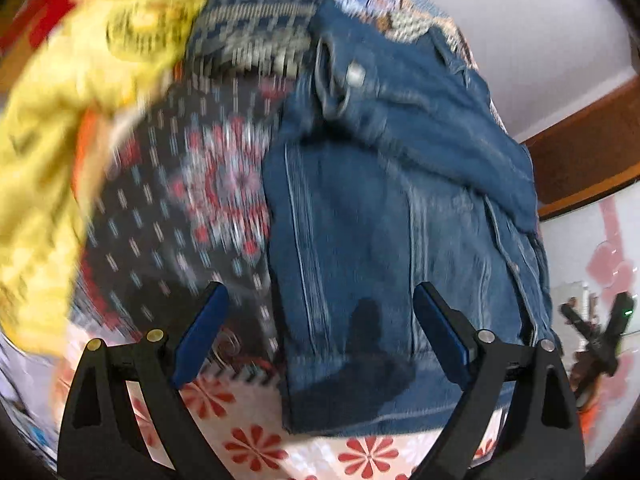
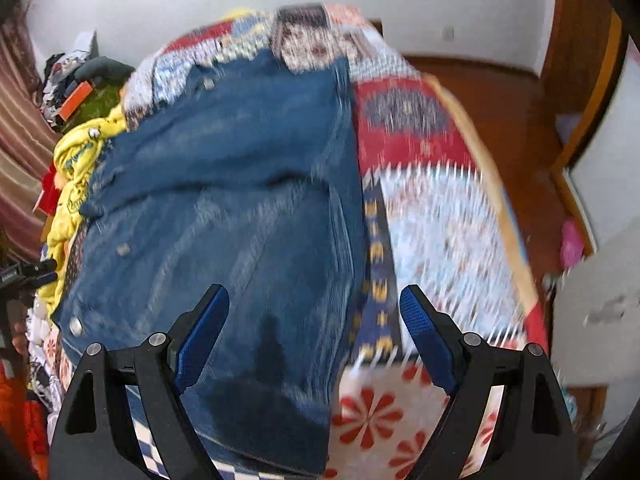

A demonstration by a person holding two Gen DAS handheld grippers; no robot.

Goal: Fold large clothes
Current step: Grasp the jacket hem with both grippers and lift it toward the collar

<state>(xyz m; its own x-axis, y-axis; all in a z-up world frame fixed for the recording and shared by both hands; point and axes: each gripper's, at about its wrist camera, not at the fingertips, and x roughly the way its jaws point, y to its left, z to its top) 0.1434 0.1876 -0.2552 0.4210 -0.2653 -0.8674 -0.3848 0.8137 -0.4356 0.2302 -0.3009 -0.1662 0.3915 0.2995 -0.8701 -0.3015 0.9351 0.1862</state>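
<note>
A blue denim jacket [image 1: 380, 208] lies partly folded on a patterned patchwork bedspread [image 1: 192, 200], one part laid across its upper half. My left gripper [image 1: 320, 296] is open and empty, hovering above the jacket's near hem. The jacket also shows in the right wrist view [image 2: 240, 200]. My right gripper [image 2: 314, 296] is open and empty above the jacket's near right edge. Both views are motion-blurred.
A yellow garment [image 1: 60, 120] lies crumpled left of the jacket, also in the right wrist view [image 2: 76, 176]. The bedspread [image 2: 432, 208] extends to the right. Brown wooden furniture [image 2: 500, 92] and white walls stand behind. Clutter is piled at far left [image 2: 76, 84].
</note>
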